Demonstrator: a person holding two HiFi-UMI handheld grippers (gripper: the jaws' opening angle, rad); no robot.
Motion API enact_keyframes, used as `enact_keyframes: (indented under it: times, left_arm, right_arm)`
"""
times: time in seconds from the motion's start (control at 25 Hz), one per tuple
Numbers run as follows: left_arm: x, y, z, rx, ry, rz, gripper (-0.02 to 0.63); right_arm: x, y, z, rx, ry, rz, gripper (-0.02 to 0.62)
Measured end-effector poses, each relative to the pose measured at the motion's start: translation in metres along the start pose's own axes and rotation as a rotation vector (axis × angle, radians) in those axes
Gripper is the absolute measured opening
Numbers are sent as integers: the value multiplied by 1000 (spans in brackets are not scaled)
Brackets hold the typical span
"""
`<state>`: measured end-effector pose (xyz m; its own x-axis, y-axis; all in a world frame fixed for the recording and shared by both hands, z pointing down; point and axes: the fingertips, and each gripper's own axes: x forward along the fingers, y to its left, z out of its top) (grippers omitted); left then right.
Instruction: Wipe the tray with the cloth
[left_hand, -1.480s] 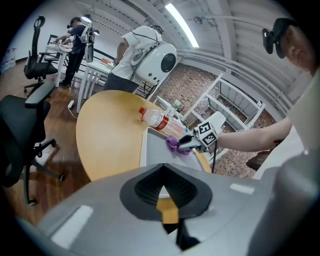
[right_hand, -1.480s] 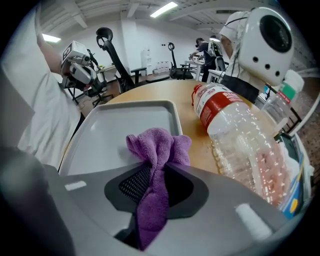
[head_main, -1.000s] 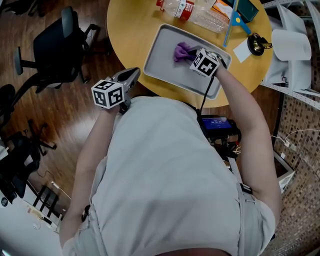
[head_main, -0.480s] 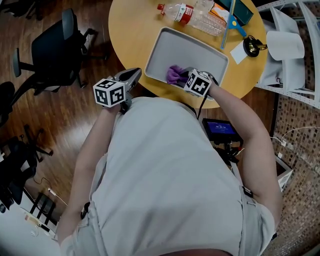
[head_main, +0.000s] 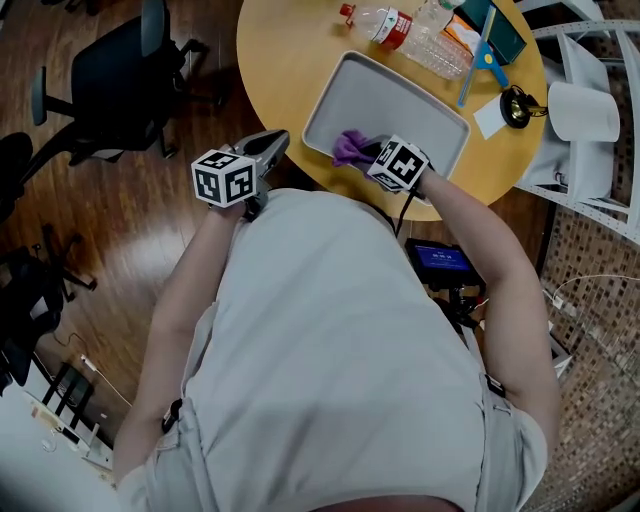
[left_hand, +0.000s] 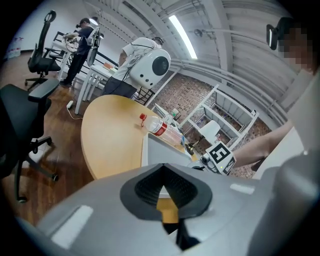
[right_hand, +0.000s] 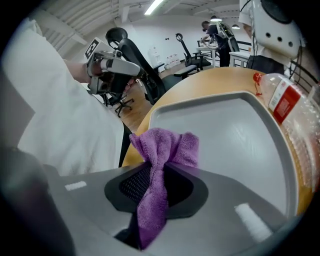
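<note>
- My right gripper (right_hand: 157, 167): jaws clamped on the purple cloth (head_main: 348, 147), at the tray's (head_main: 400, 95) 7 o'clock corner.
- My left gripper (left_hand: 162, 172): jaws together, empty, at 9 o'clock, off the bench (head_main: 275, 70).

A: Any txt legible?
B: None. Bottle (head_main: 412, 33) has a red label, but the print's too small & blurred in every view.
A: Cubes?
B: Left cube (head_main: 222, 178), right cube (head_main: 399, 165): b/w square marker patterns only, no letters or nos.
A: Blue screen?
B: Screen (head_main: 440, 258) glows, lines on it unreadable. Orange pack (head_main: 453, 29) by the bottle: same, can't read.
</note>
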<state>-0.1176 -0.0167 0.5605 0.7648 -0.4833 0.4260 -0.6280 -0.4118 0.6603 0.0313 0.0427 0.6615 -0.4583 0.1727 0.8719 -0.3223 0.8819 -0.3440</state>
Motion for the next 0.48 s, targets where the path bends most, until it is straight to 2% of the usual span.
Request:
enact_keyframes:
  times: [0.16,0.48]
  left_arm:
    - [-10,6,-5,-7,-12,33,0]
    - [-28,19,-6,-40,-48,86,0]
  right_arm:
    - [11,0,25,-72,17,4,82]
    - [30,-2,74,-141,56,12,83]
